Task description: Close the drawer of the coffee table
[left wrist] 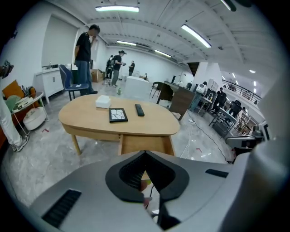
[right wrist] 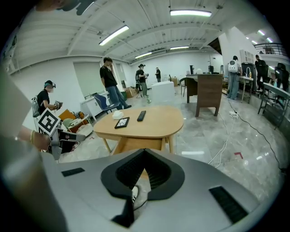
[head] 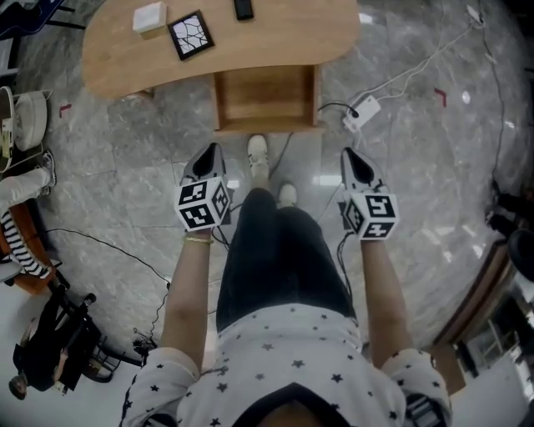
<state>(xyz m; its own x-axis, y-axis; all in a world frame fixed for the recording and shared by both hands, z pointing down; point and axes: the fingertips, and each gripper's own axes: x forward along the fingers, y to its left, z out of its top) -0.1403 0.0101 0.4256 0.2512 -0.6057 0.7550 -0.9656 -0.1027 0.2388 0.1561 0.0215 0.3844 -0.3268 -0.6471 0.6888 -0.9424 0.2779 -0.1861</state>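
A light wooden coffee table (head: 275, 42) stands ahead of me, its drawer (head: 265, 98) pulled out toward my feet and empty inside. The same table (left wrist: 90, 118) and drawer front (left wrist: 145, 144) show in the left gripper view, and the table (right wrist: 158, 121) with its drawer (right wrist: 136, 145) in the right gripper view. My left gripper (head: 209, 155) hangs shut and empty, short of the drawer's left front corner. My right gripper (head: 355, 158) is shut too, holding nothing, off the drawer's right side. Neither touches the drawer.
On the tabletop lie a white box (head: 150, 17), a black-framed tile (head: 190, 35) and a remote (head: 243, 8). A white power strip (head: 361, 112) with cables lies on the floor right of the drawer. Chairs and bags (head: 25, 208) crowd the left. People (left wrist: 84, 50) stand far behind.
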